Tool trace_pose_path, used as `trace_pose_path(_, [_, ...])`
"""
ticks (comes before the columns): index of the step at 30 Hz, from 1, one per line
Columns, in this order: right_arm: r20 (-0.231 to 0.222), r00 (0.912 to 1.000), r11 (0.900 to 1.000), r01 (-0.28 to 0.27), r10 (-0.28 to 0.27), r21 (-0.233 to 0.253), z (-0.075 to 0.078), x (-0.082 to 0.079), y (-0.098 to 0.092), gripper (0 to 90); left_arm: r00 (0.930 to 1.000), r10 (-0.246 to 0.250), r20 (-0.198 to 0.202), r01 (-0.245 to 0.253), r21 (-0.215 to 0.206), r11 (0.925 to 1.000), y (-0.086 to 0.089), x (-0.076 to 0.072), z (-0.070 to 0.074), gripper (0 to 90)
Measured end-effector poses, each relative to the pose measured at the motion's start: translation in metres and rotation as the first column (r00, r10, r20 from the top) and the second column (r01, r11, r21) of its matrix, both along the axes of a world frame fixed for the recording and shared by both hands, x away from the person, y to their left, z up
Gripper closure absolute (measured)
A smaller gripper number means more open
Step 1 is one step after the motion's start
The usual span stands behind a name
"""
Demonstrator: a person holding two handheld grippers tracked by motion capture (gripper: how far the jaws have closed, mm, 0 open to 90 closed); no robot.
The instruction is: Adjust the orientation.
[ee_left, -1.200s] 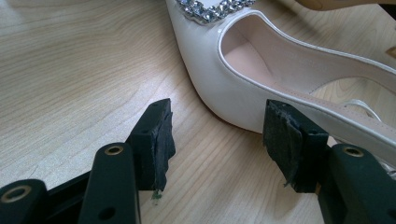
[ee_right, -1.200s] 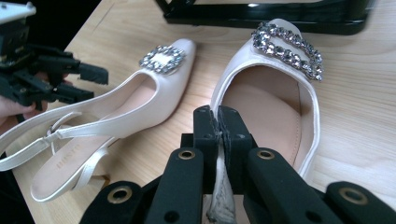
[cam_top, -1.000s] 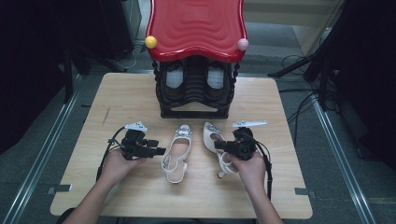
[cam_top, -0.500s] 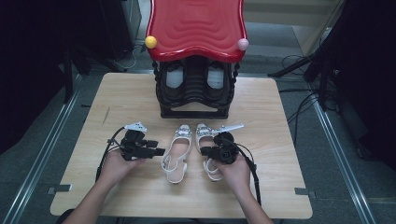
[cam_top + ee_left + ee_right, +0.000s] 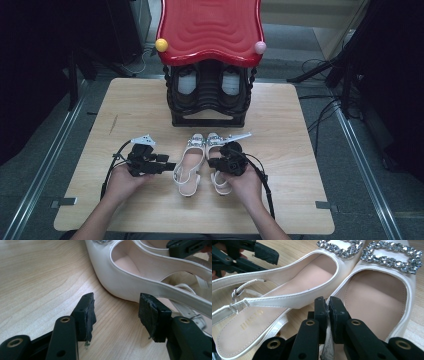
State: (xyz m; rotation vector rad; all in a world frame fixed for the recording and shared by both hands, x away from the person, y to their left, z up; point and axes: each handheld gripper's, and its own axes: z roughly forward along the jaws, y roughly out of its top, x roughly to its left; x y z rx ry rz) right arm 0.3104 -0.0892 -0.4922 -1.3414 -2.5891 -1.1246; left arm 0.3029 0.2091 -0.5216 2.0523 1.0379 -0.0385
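Two white slingback shoes with jewelled buckles lie side by side at mid-table, toes toward the rack. My right gripper (image 5: 216,163) is shut on the inner side wall of the right shoe (image 5: 214,142); the right gripper view shows its jaws (image 5: 328,307) pinching that rim, with the right shoe (image 5: 377,297) beside the left shoe (image 5: 287,285). My left gripper (image 5: 169,165) rests on the table just left of the left shoe (image 5: 189,162). Its jaws (image 5: 116,312) stand open, apart from the shoe's side (image 5: 130,282), with only bare wood between them.
A black shoe rack (image 5: 209,100) with a red wavy top (image 5: 210,30) stands at the back of the wooden table (image 5: 125,115) and holds a pair of shoes. A yellow ball (image 5: 161,45) and a pink ball (image 5: 260,47) sit on its corners.
My right gripper has slid left with the right shoe in its grip, bringing it up against the left shoe. The left gripper has stayed in place.
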Motion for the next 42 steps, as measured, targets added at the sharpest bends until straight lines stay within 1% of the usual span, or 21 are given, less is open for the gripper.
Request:
trace_pose_path(1, [0.001,1.0,1.0,0.001,-0.001,0.0,0.0,0.0,0.0,85.7,1.0,-0.006,0.002,0.006,0.008,1.0,-0.001,0.0,0.0,49.6])
trace_pose_path(3, [-0.001,1.0,1.0,-0.005,0.005,0.005,0.0,0.0,0.0,84.4,0.9991,-0.025,0.035,0.024,0.037,0.999,-0.002,-0.003,0.0,53.0])
trace_pose_path(6, [-0.003,0.9999,1.0,-0.016,0.016,0.023,0.001,0.002,-0.003,82.4,0.9988,-0.028,0.04,0.026,0.047,0.9986,-0.003,-0.006,0.002,55.2])
trace_pose_path(8, [-0.013,0.9997,0.998,-0.022,0.023,0.053,0.004,0.003,-0.008,80.0,0.9988,-0.029,0.04,0.027,0.051,0.9984,-0.002,-0.006,0.002,55.7])
trace_pose_path(11, [-0.019,0.9995,0.995,-0.024,0.025,0.096,0.008,0.003,-0.014,77.6,0.9992,-0.017,0.037,0.015,0.028,0.9995,0.001,-0.007,0.002,57.2])
trace_pose_path(13, [-0.01,0.9992,0.992,-0.038,0.039,0.124,0.013,0.002,-0.018,77.8,0.9995,-0.014,0.027,0.014,0.01,0.9999,0.002,-0.005,0.001,62.4])
trace_pose_path(14, [-0.002,0.9985,0.989,-0.053,0.054,0.138,0.016,0.001,-0.021,80.9,0.9996,-0.011,0.025,0.01,0.013,0.9999,0.002,-0.004,0.0,65.7])
trace_pose_path(15, [0.013,0.9979,0.988,-0.065,0.063,0.138,0.018,0.0,-0.023,83.6,0.9999,-0.01,0.012,0.009,0.01,0.9999,0.001,-0.003,0.0,68.5])
trace_pose_path(17, [0.028,0.9972,0.988,-0.072,0.069,0.137,0.022,0.0,-0.028,89.2,0.9999,-0.009,0.004,0.009,0.009,0.9999,0.001,-0.002,-0.001,72.6])
trace_pose_path(18, [0.035,0.997,0.988,-0.073,0.069,0.134,0.022,0.001,-0.031,90.0,0.9999,-0.013,-0.001,0.013,0.009,0.9999,0.001,-0.002,-0.001,74.6])
trace_pose_path(21, [0.036,0.9983,0.99,-0.05,0.045,0.132,0.021,0.004,-0.04,90.0,0.9986,-0.035,-0.04,0.034,-0.02,0.9992,0.001,-0.002,-0.002,82.5])
trace_pose_path(23, [0.048,0.9986,0.99,-0.03,0.023,0.136,0.021,0.007,-0.048,90.0,0.9981,-0.049,-0.038,0.048,-0.026,0.9985,-0.001,-0.004,0.0,86.8])
trace_pose_path(25, [0.085,0.9964,0.994,-0.007,-0.002,0.107,0.022,0.009,-0.055,90.0,0.998,-0.057,-0.029,0.056,-0.024,0.9981,-0.003,-0.005,0.001,87.5])
trace_pose_path(26, [0.091,0.9957,0.995,0.006,-0.016,0.1,0.021,0.011,-0.059,90.0,0.9979,-0.057,-0.03,0.056,-0.026,0.9981,-0.004,-0.005,0.001,87.5])
trace_pose_path(28, [0.087,0.9952,0.995,0.036,-0.044,0.093,0.017,0.015,-0.067,90.0,0.9978,-0.056,-0.035,0.056,-0.017,0.9983,-0.007,-0.005,0.0,87.5])
trace_pose_path(30, [0.082,0.9937,0.995,0.071,-0.076,0.064,0.011,0.02,-0.074,90.0,0.9978,-0.054,-0.037,0.054,0.002,0.9985,-0.01,-0.004,-0.003,87.1])
trace_pose_path(31, [0.072,0.9937,0.994,0.081,-0.086,0.069,0.008,0.021,-0.076,90.0,0.9974,-0.06,-0.04,0.06,0.009,0.9981,-0.012,-0.005,-0.003,86.6])
trace_pose_path(32, [0.056,0.9934,0.992,0.095,-0.1,0.082,0.004,0.023,-0.079,90.0,0.9975,-0.062,-0.033,0.063,0.027,0.9977,-0.014,-0.006,-0.003,86.2])
trace_pose_path(33, [0.039,0.9935,0.991,0.103,-0.107,0.089,0.001,0.024,-0.081,90.0,0.9973,-0.068,-0.029,0.068,0.028,0.9973,-0.016,-0.007,-0.002,85.8])
trace_pose_path(36, [0.009,0.9947,0.992,0.102,-0.103,0.078,-0.006,0.029,-0.08,90.0,0.9969,-0.077,-0.019,0.077,0.021,0.9968,-0.019,-0.007,-0.001,85.2])
trace_pose_path(42, [-0.002,0.9971,0.995,0.076,-0.076,0.064,-0.011,0.029,-0.071,90.0,0.9974,-0.068,-0.025,0.069,0.008,0.9976,-0.019,-0.008,-0.002,86.0])
